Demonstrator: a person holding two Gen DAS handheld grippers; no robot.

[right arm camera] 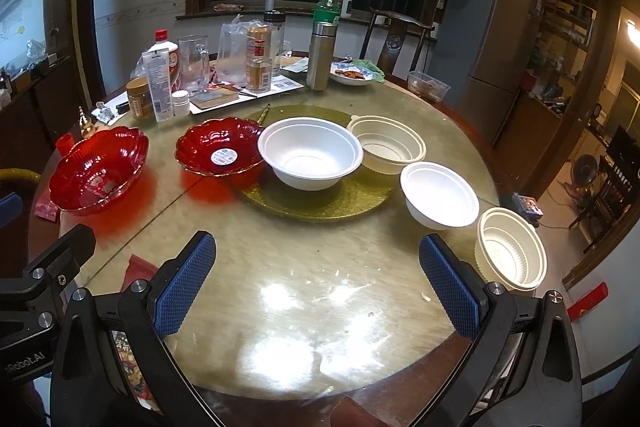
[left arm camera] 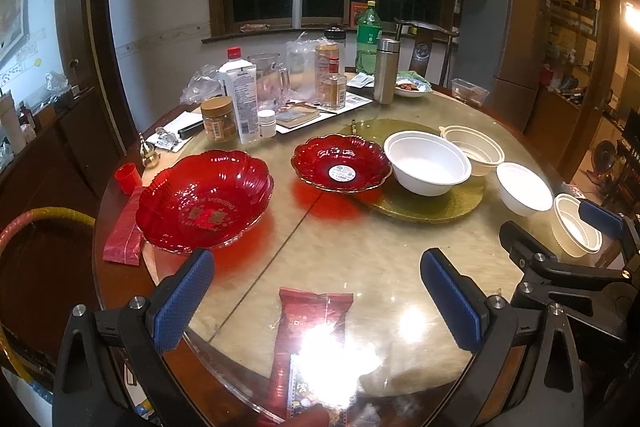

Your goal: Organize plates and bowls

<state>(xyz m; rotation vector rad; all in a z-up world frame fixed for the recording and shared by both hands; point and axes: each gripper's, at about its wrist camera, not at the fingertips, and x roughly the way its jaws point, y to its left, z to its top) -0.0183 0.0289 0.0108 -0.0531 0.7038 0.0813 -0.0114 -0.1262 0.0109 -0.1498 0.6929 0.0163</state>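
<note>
Two red glass bowls sit on the round table: a large one (left arm camera: 204, 201) (right arm camera: 100, 171) at the left and a smaller stickered one (left arm camera: 342, 163) (right arm camera: 220, 147) beside it. A gold round plate (left arm camera: 424, 205) (right arm camera: 320, 201) carries a big white bowl (left arm camera: 426, 163) (right arm camera: 310, 153). A cream ribbed bowl (left arm camera: 476, 149) (right arm camera: 388, 143) stands behind it. A small white bowl (left arm camera: 524, 189) (right arm camera: 440, 195) and another cream bowl (left arm camera: 576, 225) (right arm camera: 510, 253) sit to the right. My left gripper (left arm camera: 318, 291) and right gripper (right arm camera: 318, 283) hover open above the near table edge, holding nothing.
Bottles, jars, a glass mug and a steel flask (right arm camera: 320, 55) crowd the far side of the table. Red packets (left arm camera: 312, 331) lie near the front edge, a red cup (left arm camera: 128, 177) at the left. A wooden chair (right arm camera: 396, 43) and a fridge (right arm camera: 500, 39) stand beyond.
</note>
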